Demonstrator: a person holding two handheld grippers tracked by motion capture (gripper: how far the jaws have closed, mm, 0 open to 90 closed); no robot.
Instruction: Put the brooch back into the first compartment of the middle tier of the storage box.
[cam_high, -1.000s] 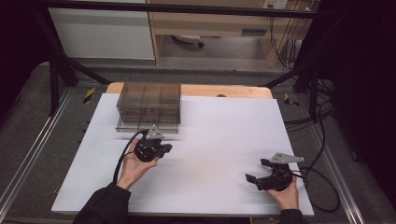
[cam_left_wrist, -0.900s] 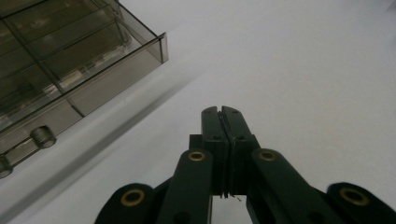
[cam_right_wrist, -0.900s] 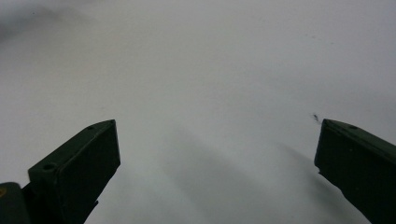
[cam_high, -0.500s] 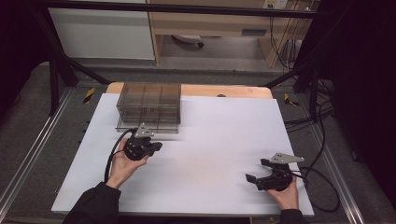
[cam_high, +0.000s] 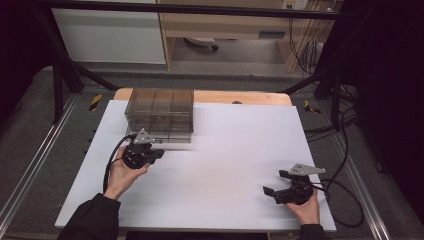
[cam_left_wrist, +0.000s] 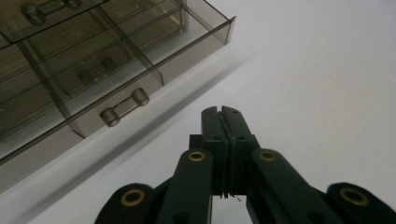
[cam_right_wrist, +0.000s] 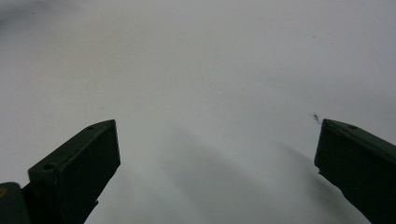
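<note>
1. Your left gripper (cam_high: 156, 153) sits just in front of the smoked-plastic drawer organizer (cam_high: 161, 116), at its near-left corner on the white table (cam_high: 225, 165). Jaws pressed together, nothing between them.
2. In the left gripper view the tips (cam_left_wrist: 222, 116) are near the lowest drawer's dumbbell-shaped handle (cam_left_wrist: 124, 107) but apart from it, w/ the handle off to the left of the jaw line.
3. Step in hand, as I read it: approach to the drawer pull; no contact yet, drawers look closed.
4. Next move calls for: spread the jaws, swing left to line up w/ the handle bar, ease fwd so one jaw goes each side, then pinch and pull straight out.
5. Your right gripper (cam_high: 274, 191) rests at the table's near-right, well apart from the organizer, jaws spread wide, empty. Could steady the box if it slides.
</note>
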